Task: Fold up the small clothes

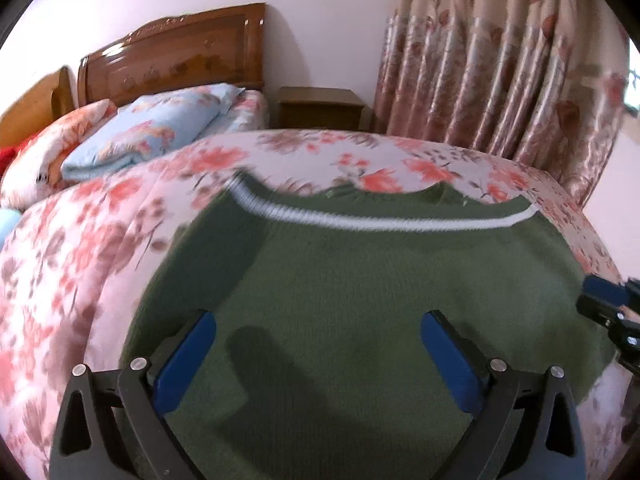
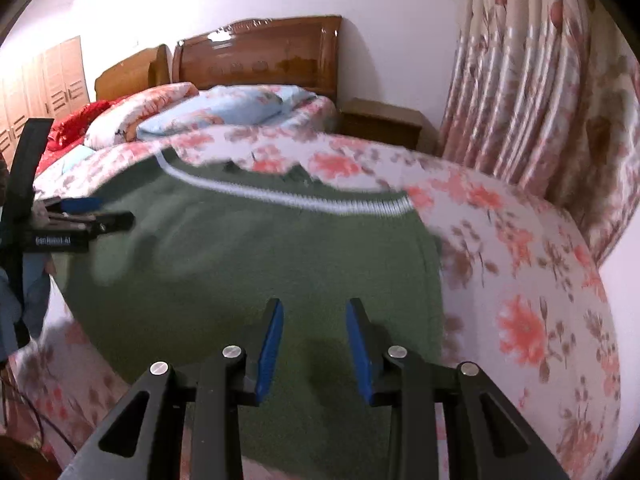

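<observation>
A dark green knit garment [image 1: 360,280] with a white stripe [image 1: 380,222] near its far edge lies spread flat on the floral bed cover. It also shows in the right wrist view [image 2: 260,256]. My left gripper [image 1: 318,322] is wide open and empty, hovering just above the garment's near part. My right gripper [image 2: 315,308] is open with a narrower gap, empty, above the garment's near right part. The right gripper's body shows at the right edge of the left wrist view [image 1: 612,312], and the left gripper shows at the left edge of the right wrist view [image 2: 80,220].
The floral bed cover [image 2: 520,280] spreads around the garment. Pillows [image 1: 152,128] and a wooden headboard [image 1: 180,52] lie at the far left. A wooden nightstand [image 1: 320,108] and floral curtains [image 1: 500,80] stand behind. Wardrobe doors [image 2: 52,80] are at far left.
</observation>
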`<action>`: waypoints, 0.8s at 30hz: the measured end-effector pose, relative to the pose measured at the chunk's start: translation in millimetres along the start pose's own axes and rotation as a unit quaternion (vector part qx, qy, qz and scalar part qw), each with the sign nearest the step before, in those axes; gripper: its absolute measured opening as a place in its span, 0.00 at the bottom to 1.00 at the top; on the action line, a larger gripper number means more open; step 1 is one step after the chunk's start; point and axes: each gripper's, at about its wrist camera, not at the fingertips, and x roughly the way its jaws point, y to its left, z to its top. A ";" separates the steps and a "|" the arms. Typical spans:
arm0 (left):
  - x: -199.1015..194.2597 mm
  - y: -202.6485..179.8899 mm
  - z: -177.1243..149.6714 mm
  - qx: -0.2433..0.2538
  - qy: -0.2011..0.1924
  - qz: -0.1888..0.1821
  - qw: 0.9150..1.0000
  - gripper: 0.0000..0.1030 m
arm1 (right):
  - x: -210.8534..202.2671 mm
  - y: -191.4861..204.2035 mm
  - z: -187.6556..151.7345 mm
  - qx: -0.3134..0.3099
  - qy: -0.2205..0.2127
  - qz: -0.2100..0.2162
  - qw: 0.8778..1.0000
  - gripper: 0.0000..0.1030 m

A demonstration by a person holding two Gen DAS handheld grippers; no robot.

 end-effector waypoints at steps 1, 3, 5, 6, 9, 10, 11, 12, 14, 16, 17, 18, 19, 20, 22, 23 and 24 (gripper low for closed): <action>6.3 -9.4 5.0 0.015 0.003 0.010 1.000 1.00 | 2.9 3.9 7.3 -0.001 -0.005 0.005 1.000 0.32; 21.6 -18.5 7.2 0.030 0.021 0.023 0.999 1.00 | 16.9 15.6 21.0 -0.013 0.002 0.018 1.000 0.33; 29.8 -16.4 5.0 0.019 0.024 0.016 0.999 1.00 | 33.2 23.3 23.9 -0.030 0.022 0.025 0.999 0.33; 29.8 -13.3 4.2 0.016 0.026 0.009 1.000 1.00 | 43.2 24.5 20.4 -0.038 0.041 0.023 0.998 0.33; 23.9 -3.7 1.2 0.018 0.029 -0.001 0.999 1.00 | 41.9 11.0 8.4 -0.034 0.028 0.046 0.998 0.33; 19.5 0.2 1.0 0.017 0.031 0.000 0.999 1.00 | 37.6 1.6 6.5 -0.020 0.028 0.056 0.998 0.33; 16.1 3.5 2.1 0.012 0.032 0.000 0.999 1.00 | 34.4 -4.1 6.4 -0.012 0.031 0.053 0.998 0.33; 11.4 8.4 4.9 0.003 0.031 -0.005 1.000 1.00 | 31.3 -9.8 7.6 -0.006 0.035 0.036 0.999 0.33; 3.2 14.0 17.3 -0.010 0.018 -0.021 1.000 1.00 | 27.6 -19.1 14.1 0.011 0.041 0.014 0.999 0.34; 1.4 11.6 39.6 -0.008 0.007 -0.027 1.000 1.00 | 29.9 -22.9 29.0 0.030 0.037 0.017 0.999 0.35; 4.0 7.7 49.9 0.000 0.004 -0.025 1.000 1.00 | 35.2 -19.6 40.0 0.026 0.039 0.014 0.999 0.35; 11.0 1.3 63.2 0.012 0.003 -0.022 1.000 1.00 | 43.7 -13.0 51.7 0.015 0.042 0.016 0.999 0.35; 21.2 -4.6 73.0 0.020 0.008 -0.020 1.000 1.00 | 54.3 -4.9 63.3 0.003 0.044 0.024 0.999 0.35; 32.9 -9.4 79.2 0.027 0.019 -0.019 0.999 1.00 | 67.2 4.0 75.1 -0.009 0.046 0.032 0.998 0.35; 66.8 -13.7 85.3 0.038 0.055 -0.007 0.998 1.00 | 100.6 22.6 92.4 -0.025 0.075 0.055 0.995 0.34; 79.3 -12.4 84.7 0.039 0.068 0.003 0.997 1.00 | 114.3 27.6 94.6 -0.029 0.092 0.066 0.993 0.34; 92.1 -7.4 81.2 0.039 0.084 0.010 0.996 1.00 | 127.5 32.0 94.1 -0.037 0.110 0.058 0.992 0.34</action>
